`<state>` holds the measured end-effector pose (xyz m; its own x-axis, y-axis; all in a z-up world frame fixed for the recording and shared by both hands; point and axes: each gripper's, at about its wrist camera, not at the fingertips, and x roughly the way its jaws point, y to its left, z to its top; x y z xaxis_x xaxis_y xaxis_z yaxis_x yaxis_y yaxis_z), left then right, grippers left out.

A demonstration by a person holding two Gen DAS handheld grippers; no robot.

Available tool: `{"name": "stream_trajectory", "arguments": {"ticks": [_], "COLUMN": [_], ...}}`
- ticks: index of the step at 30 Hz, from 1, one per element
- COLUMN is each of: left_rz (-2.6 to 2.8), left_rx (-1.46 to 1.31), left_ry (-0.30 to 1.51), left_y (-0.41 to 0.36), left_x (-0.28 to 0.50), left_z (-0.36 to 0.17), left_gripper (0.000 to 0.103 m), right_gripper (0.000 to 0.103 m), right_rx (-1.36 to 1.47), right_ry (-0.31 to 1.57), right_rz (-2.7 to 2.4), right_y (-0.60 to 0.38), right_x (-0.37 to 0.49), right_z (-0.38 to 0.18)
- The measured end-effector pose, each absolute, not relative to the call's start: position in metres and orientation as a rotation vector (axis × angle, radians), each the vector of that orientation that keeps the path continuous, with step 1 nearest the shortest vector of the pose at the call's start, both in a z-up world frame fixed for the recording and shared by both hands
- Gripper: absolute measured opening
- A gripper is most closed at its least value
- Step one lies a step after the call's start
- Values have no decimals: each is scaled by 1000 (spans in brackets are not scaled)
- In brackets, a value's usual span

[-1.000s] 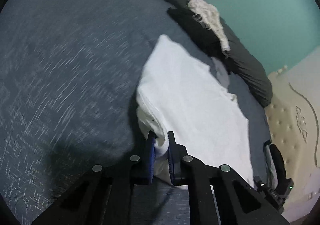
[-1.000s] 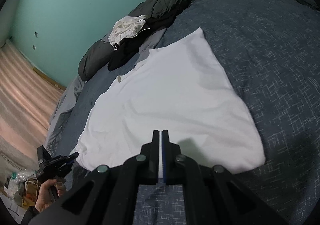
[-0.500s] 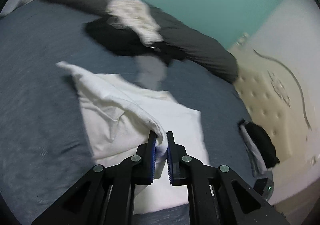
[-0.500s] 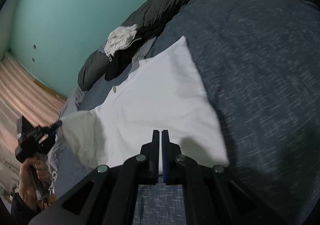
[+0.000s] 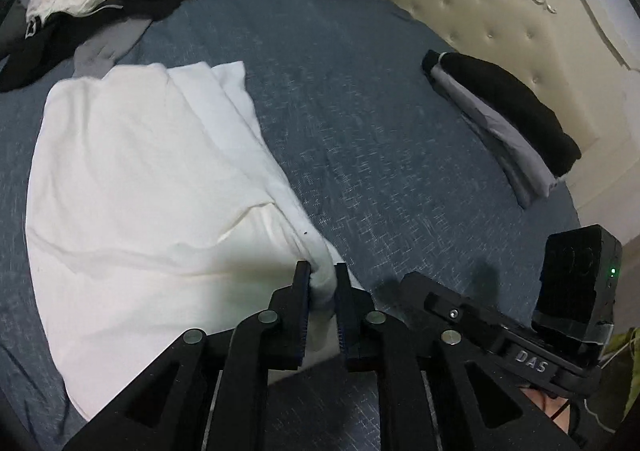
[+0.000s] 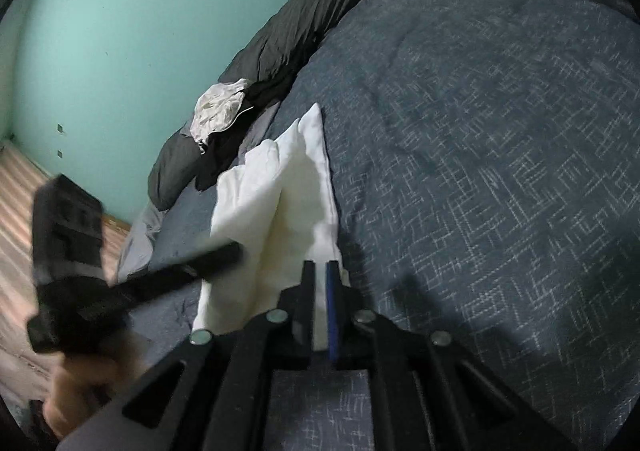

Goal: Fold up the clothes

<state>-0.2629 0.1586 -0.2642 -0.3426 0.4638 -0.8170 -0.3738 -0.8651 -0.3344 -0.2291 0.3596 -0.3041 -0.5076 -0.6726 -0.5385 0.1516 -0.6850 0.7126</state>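
A white cotton garment (image 5: 132, 187) is laid half-folded on the blue patterned bed cover (image 5: 380, 123). A bunched fold of it is pinched between the left gripper (image 5: 322, 283) fingers, which are being eased apart. The right gripper (image 6: 320, 283) fingers are being parted too, with the garment's white edge seen in the narrow gap.

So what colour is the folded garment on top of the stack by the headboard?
Black, lying on a grey one; the folded garment shows best in the left wrist view.
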Motion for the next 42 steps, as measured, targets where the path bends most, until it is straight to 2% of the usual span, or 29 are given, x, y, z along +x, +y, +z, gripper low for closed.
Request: {"name": "stream_trajectory", "arguments": {"ticks": [2,6,8,9,11,17,23,25,27,29,37,42], "left_rz": [2227,2279,2310,2331,2365,2428,2434,2425,2419,2408,2404,2415], "left_rx": [-1383,-1341,-1333,-1341,-1362,-1430,-1469,-1485,-1500,-1508,-1512,-1534], "left_ry": [-144,-169,-171,-152,-122,-77,-32,-29,-16,6,27,17], "left_y": [149,126,111,103,89,55,38,37,36,38,31,16], "left_x": [-258,-254,-255,-254,-254,-251,-241,-239,-237,-235,-225,-218], "left_z": [-254,-229,-222,-222,-225,-245,-263,-269,-274,-278,-274,-275], "left_gripper": [19,35,35,35,35,35,35,35,35,35,35,36], "right_gripper": [27,28,33,39,47,47,47,38,20,9,6,6], "right_rx": [1164,1142,1127,1122,1134,1155,1195,1212,1221,1224,1125,1207], "right_ry": [-856,-914,-941,-954,-961,-946,-806,-780,-768,-761,-796,-821], "right_rz": [-2178,-2113,-2080,-2064,-2055,-2052,-2062,-2072,-2082,-2088,-2135,-2135], "right_y": [360,355,350,348,343,336,313,309,309,310,331,340], "right_x": [-229,-231,-234,-236,-240,-248,-252,-254,-255,-256,-241,-235], "right_z": [-307,-309,-308,-308,-310,-310,-309,-312,-315,-316,-292,-305]}}
